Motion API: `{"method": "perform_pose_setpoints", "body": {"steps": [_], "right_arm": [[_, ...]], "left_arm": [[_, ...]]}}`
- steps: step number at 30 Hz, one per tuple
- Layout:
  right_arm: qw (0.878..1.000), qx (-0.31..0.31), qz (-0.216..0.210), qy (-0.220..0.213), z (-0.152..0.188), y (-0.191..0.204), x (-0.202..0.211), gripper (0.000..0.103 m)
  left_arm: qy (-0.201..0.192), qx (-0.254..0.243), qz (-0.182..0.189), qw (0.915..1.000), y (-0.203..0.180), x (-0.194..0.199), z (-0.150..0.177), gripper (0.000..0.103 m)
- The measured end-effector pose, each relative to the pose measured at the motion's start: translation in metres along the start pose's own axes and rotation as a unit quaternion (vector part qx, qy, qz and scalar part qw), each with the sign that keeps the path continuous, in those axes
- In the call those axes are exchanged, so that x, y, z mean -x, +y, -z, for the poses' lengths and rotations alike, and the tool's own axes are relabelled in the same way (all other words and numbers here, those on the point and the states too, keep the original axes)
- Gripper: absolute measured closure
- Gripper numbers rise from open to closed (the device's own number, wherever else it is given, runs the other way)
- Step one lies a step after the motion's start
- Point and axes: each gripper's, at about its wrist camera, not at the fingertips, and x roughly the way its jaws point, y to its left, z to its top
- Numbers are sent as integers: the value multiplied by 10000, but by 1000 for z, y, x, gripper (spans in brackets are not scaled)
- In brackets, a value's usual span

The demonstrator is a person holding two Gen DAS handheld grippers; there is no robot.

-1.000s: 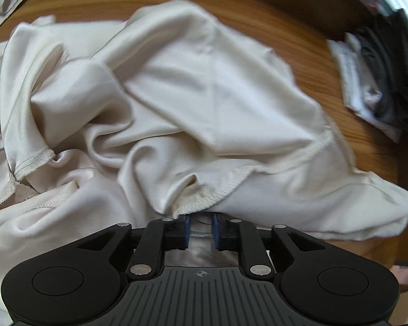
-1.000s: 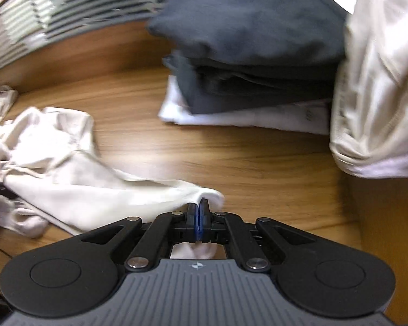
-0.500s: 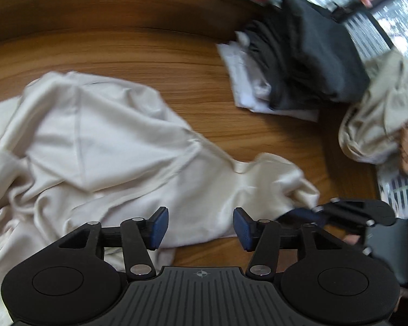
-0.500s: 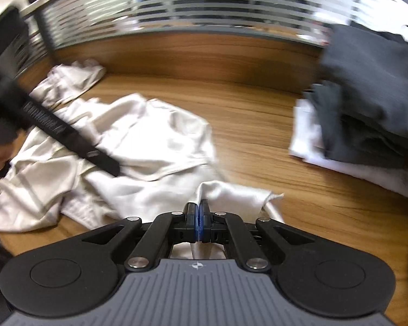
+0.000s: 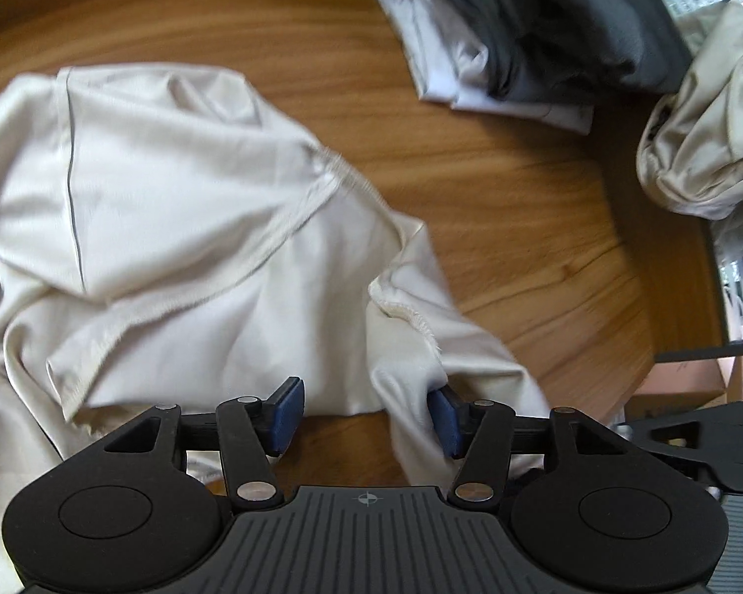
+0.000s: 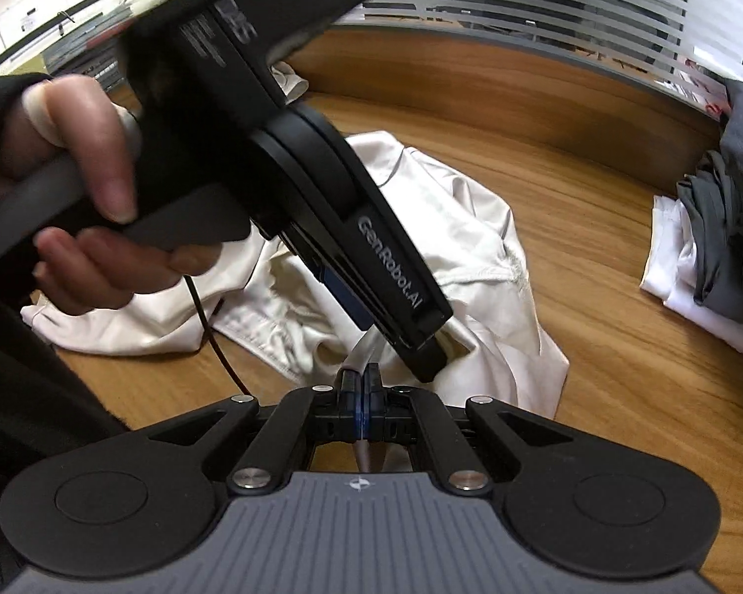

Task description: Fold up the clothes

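A crumpled cream garment (image 5: pixel 183 208) lies on the wooden table (image 5: pixel 520 227). My left gripper (image 5: pixel 366 416) hangs over the garment's near edge, open. A fold of the cloth brushes its right pad (image 5: pixel 443 420), and the left pad (image 5: pixel 287 413) is bare. In the right wrist view the same garment (image 6: pixel 470 227) lies ahead, and my right gripper (image 6: pixel 364 393) is shut on a thin strip of its edge. The left gripper (image 6: pixel 423 361), held by a person's hand (image 6: pixel 79 188), crosses that view with its tips just beyond the right gripper's tips.
A folded stack of dark grey clothes on white ones (image 5: pixel 535 39) sits at the far right of the table, seen again as the stack (image 6: pixel 718 252). A second cream bundle (image 5: pixel 703 138) lies beside it. A striped glass partition (image 6: pixel 545 5) backs the table. The table's edge (image 5: pixel 678 267) curves down the right.
My left gripper has let go of the hem and opened, swinging right toward the right gripper. The right gripper stayed shut on the cloth and turned left, bringing the left gripper close ahead.
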Motion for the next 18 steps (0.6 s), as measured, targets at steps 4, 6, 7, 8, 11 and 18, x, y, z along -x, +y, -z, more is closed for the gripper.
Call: {"method": "perform_pose_setpoints", "body": {"steps": [4,6,7,8,11,18], "right_arm": [[9999,-100,75,6,5,-1,4,102],[9998,-135,112,12,7,-2,6,101],[9998,-144,126,28,9,-3,8,101],[9998,-155,150,38,10,-3,10,101],[9993,-304,208,-16,12,-6,23,101],[9957,-550,668,-332,6,-16,48,79]], "left_arm": [[-50,6,128,9999,-5,1,3,99],[-215,-160,6,9996,-13,6,3,98],[-291,-252,-49,9992,-17,9,2,99],[-341,-320,-64,9989,-20,12,1,99],[-404,-476,-44,9980,-28,20,-4,99],[-423,-649,2,9970,-41,27,-8,99]]}}
